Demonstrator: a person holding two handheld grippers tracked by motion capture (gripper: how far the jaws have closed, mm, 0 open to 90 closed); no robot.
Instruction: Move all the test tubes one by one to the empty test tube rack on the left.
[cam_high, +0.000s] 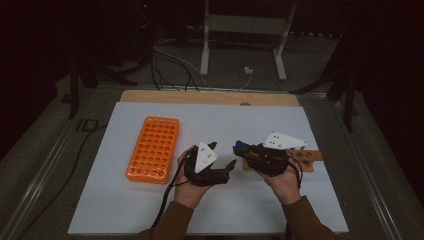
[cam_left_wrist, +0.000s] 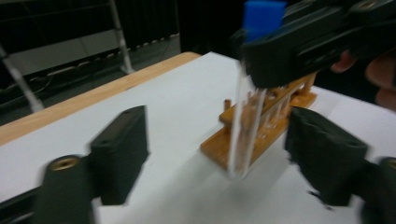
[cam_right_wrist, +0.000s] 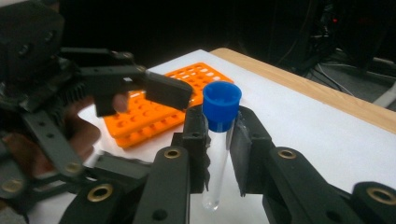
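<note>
Your right claw (cam_right_wrist: 218, 154) was closed on a clear test tube (cam_right_wrist: 217, 158) with a blue cap (cam_right_wrist: 222, 105). It gripped the tube just under the cap, and the tube hung straight down above the tabletop (cam_high: 280, 125), not touching it. In the high view, your right claw (cam_high: 240, 148) was just in front of the left end of the wooden rack (cam_high: 306, 159).

Your left claw (cam_left_wrist: 217, 156) was open, with a wide gap between its two sides. The tube (cam_left_wrist: 245, 126) was between them, but they did not touch it. Your left claw (cam_high: 225, 156) was near your right one, tip to tip.

The orange rack (cam_high: 152, 149) lay to the left on the white tabletop. The room behind was dark, with cables (cam_high: 172, 62) on the floor and a white frame (cam_high: 245, 35).
</note>
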